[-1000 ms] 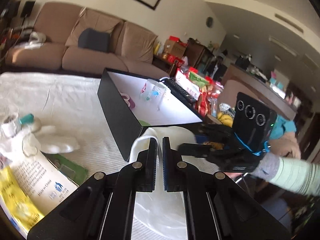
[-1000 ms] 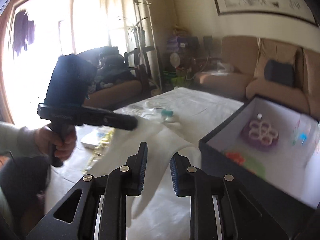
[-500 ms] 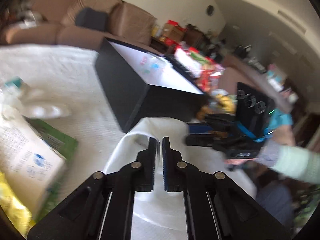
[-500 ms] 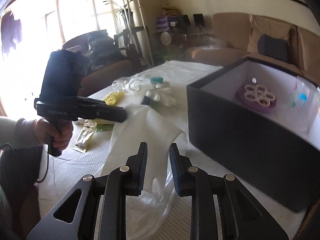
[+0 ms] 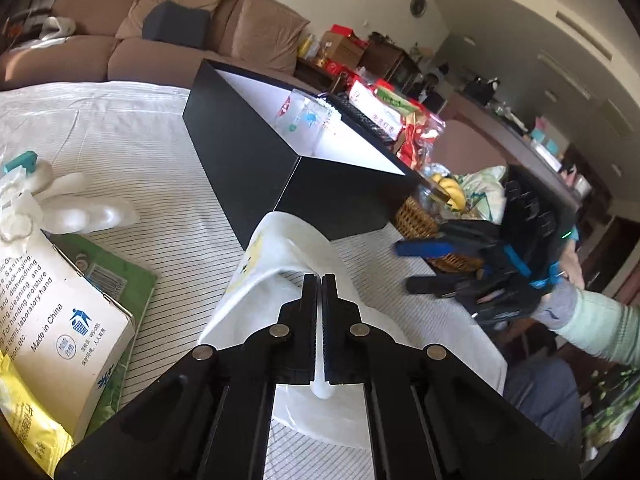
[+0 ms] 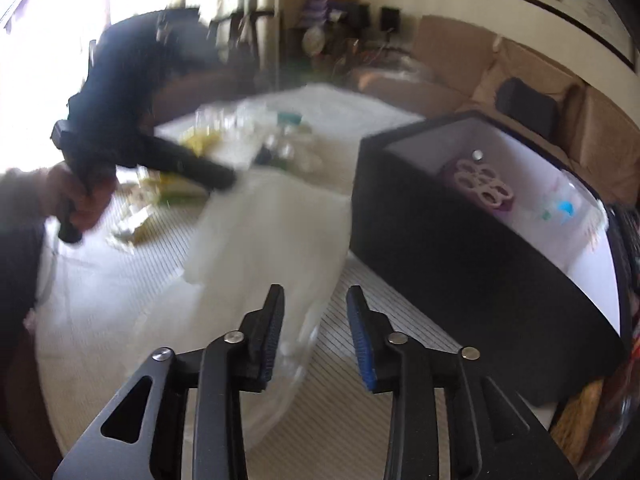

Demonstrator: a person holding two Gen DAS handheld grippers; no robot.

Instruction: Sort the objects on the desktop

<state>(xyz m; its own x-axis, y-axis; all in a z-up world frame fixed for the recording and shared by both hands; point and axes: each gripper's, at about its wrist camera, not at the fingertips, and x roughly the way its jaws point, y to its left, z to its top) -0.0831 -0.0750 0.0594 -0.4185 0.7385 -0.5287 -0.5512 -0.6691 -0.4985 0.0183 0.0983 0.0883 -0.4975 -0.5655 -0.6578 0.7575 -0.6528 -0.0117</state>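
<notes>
I have the white plastic bag [image 5: 280, 256] pinched in my left gripper [image 5: 319, 284], its jaws closed on a fold so it drapes onto the tabletop [image 5: 120, 136] beside the black box [image 5: 248, 168]. My right gripper [image 6: 316, 300] is opening its jaws to let go, the pads clear of the plastic.

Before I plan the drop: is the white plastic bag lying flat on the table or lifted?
Partly lifted. The left hand-held gripper pinches the white plastic bag, a fold arching above the table; its lower part rests there.
</notes>
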